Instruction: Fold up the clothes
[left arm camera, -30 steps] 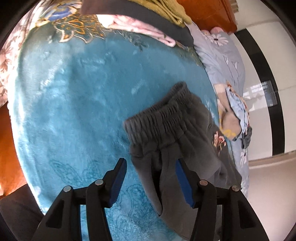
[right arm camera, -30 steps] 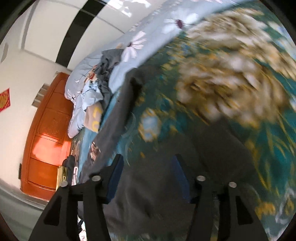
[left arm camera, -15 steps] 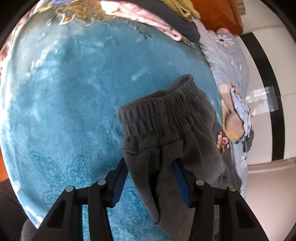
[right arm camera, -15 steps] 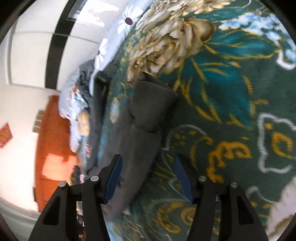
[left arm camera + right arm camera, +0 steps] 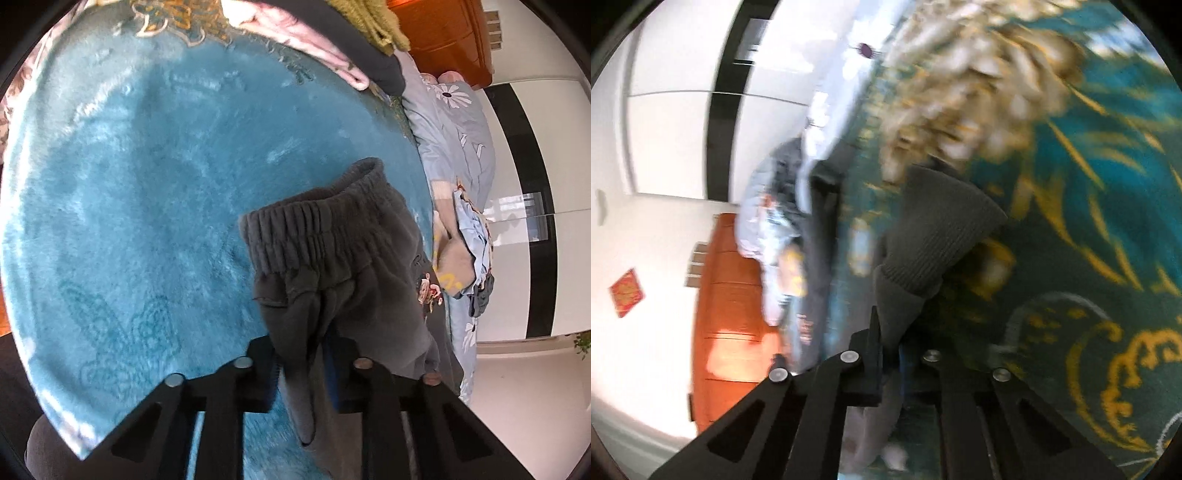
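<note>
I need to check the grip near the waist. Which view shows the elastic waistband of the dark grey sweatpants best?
The left wrist view: the gathered elastic waistband is sharp above the left tongs. The right wrist view is blurred and shows only a ribbed cuff.

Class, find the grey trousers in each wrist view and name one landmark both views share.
Left wrist: grey trousers centre-right, waistband uppermost, pinched by the left hand-held gripper.
Right wrist: a ribbed cuff at centre, above the right hand-held gripper.
Shared landmark: orange wooden cabinet.
</note>
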